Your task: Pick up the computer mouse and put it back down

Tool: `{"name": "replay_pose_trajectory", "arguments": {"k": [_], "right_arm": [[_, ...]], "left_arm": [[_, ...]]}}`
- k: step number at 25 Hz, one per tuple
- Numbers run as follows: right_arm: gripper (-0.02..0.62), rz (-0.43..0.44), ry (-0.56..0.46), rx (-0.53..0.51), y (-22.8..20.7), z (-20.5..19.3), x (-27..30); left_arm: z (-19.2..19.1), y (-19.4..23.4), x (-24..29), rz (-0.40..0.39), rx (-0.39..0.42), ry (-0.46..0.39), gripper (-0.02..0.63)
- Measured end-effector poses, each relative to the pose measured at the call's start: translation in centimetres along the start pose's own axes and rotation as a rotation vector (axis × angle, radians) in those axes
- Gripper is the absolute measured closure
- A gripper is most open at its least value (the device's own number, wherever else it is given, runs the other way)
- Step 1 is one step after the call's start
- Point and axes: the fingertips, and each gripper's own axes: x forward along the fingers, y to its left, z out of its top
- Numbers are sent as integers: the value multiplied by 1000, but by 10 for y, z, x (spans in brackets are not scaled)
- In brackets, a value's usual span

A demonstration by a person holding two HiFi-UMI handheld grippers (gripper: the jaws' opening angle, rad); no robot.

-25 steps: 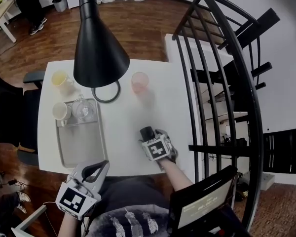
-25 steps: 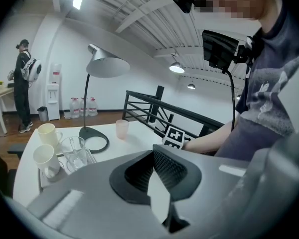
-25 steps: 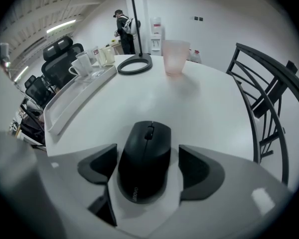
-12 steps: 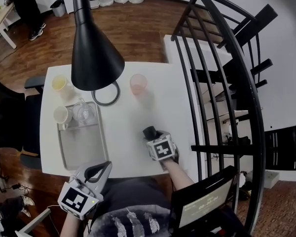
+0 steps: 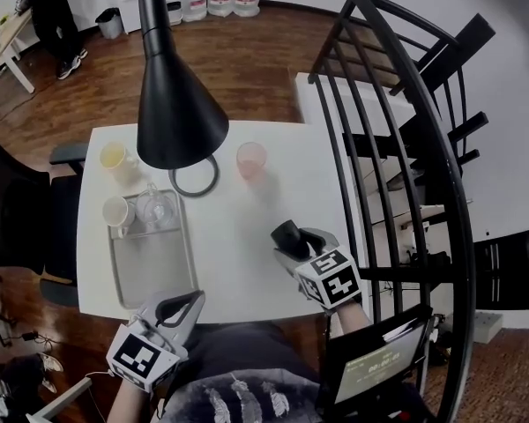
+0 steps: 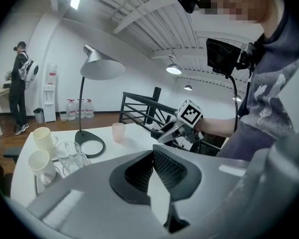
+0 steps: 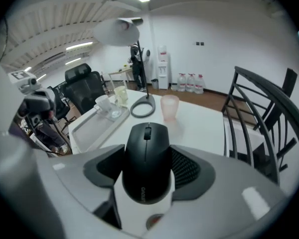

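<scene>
Between right gripper's [image 5: 291,239] jaws, the mouse [image 7: 145,156] is clamped.

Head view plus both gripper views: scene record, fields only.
right gripper: fingers have just been closing, now clamped on black computer mouse, held clear above white table
left gripper: fingers shut, nothing between them
grey tray: holds white mug and clear glass jug
loose on table: pale yellow mug, pink translucent cup, black desk lamp

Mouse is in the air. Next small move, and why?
Probably lower the right gripper straight down toward the bare table: its jaws have just closed on the mouse, now held clear above it, so only setting it down remains.
</scene>
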Motion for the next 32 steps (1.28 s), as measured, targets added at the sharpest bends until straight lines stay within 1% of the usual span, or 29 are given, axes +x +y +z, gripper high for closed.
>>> {"name": "replay_pose_trajectory", "arguments": {"k": [4, 8, 11, 14, 17, 19, 20, 23, 26, 29, 32], "right_arm": [[304, 32, -62, -99, 13, 42, -40], [302, 69, -109, -130, 24, 69, -75], [304, 73, -138, -154, 30, 81, -92], [302, 86, -144, -163, 38, 84, -96], [304, 97, -131, -158, 42, 80, -88], [303, 103, -117, -159, 43, 76, -81], [304, 106, -109, -159, 43, 74, -79], [304, 110, -95, -159, 43, 69, -75], [304, 117, -92, -165, 47, 70, -72], [304, 129, -95, -168, 51, 72, -71], [303, 137, -97, -169, 53, 74, -73]], "left_arm": [[2, -1, 1, -10, 4, -3, 606], [7, -3, 1, -12, 5, -12, 606], [9, -3, 1, -14, 12, -12, 606], [10, -4, 2, -27, 15, -15, 606], [16, -4, 1, -39, 14, -29, 606], [26, -3, 0, -47, 10, -49, 606], [34, -3, -2, -56, 8, -63, 568], [55, -3, -7, -81, 40, -96, 565], [66, 4, -10, -55, 53, -112, 580], [70, 13, -13, -24, 56, -124, 580], [72, 16, -15, -22, 98, -122, 581]]}}
